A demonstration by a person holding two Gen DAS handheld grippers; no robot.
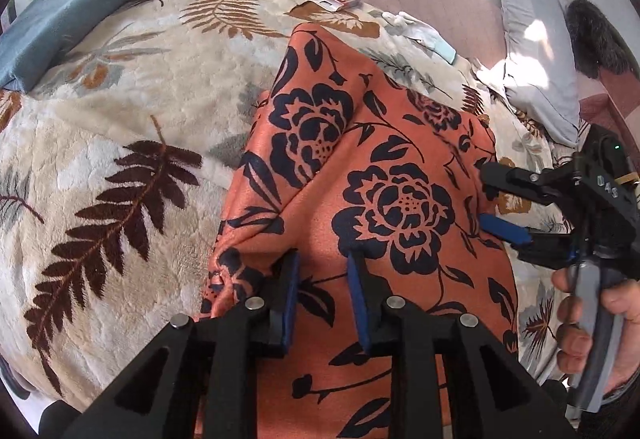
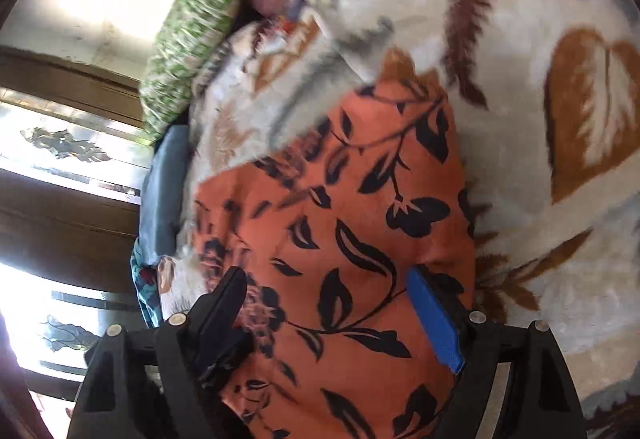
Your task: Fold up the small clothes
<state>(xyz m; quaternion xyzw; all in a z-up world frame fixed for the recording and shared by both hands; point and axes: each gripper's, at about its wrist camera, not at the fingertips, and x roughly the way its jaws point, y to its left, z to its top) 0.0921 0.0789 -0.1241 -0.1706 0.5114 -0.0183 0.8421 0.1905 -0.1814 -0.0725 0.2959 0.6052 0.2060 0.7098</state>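
Lengthwise, the orange floral garment (image 1: 360,175) lies on the leaf-print blanket (image 1: 120,143), running away from the camera. Left gripper (image 1: 323,259) stands narrow above it, seemingly gripping nothing; right gripper (image 1: 486,199) gapes wide at its right edge

Left gripper (image 1: 324,291) points steeply down, jaws narrowly parted, blue pads (image 1: 292,299) upright, nothing visibly pinched between them. Right gripper (image 1: 494,199) sits at 3 o'clock of it, jaws wide apart, one finger above the other. A bare hand (image 1: 592,323) wraps its grey handle at 4 o'clock, fingers curled.
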